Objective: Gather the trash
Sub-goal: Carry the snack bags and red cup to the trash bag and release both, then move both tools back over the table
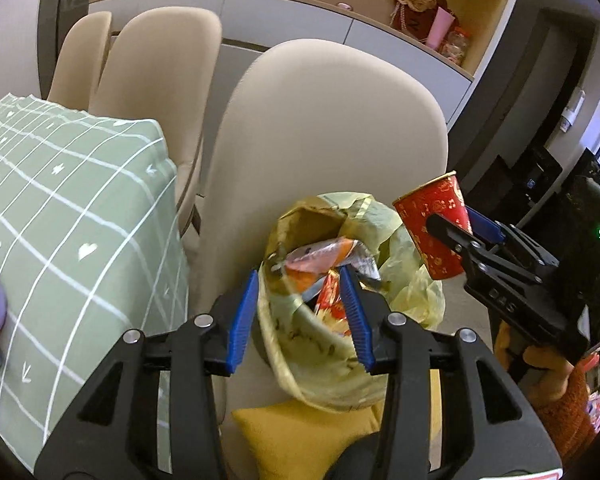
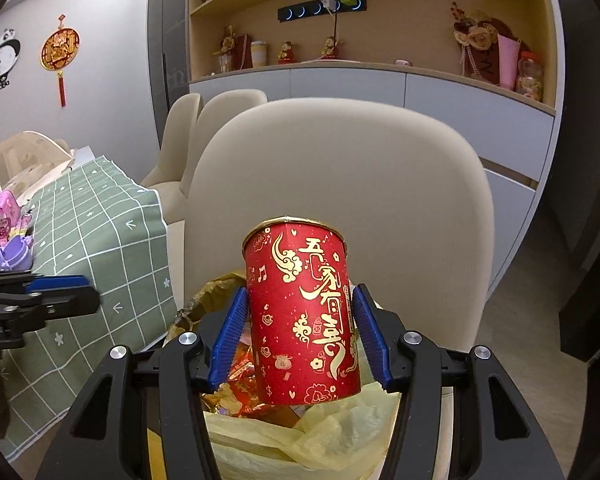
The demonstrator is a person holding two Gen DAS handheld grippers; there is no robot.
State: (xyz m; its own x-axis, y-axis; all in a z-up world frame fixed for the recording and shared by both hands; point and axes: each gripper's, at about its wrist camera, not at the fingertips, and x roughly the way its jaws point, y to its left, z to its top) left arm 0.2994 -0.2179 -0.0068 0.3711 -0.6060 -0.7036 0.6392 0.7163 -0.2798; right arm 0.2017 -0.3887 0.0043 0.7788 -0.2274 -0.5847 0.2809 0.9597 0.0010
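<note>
**Inspector:** Left to right, please. Bench first.

**Assistant:** The bench (image 1: 80, 208), under a green checked cloth, lies far left, clear of the work. Left claw (image 1: 300, 320): jaws spread over the near rim of the yellow trash bag (image 1: 404, 280), one finger outside, one inside among the wrappers (image 1: 324, 258); pads not pressing.

**Inspector:** And the cup?

**Assistant:** The red paper cup (image 2: 302, 316) stands upright, pinched at its sides by the right claw (image 2: 300, 332), just above the bag's right side. The bag sits on the beige chair (image 2: 340, 184). The drop is downward and slightly left; the left claw's inner finger is the likely obstruction.
</note>
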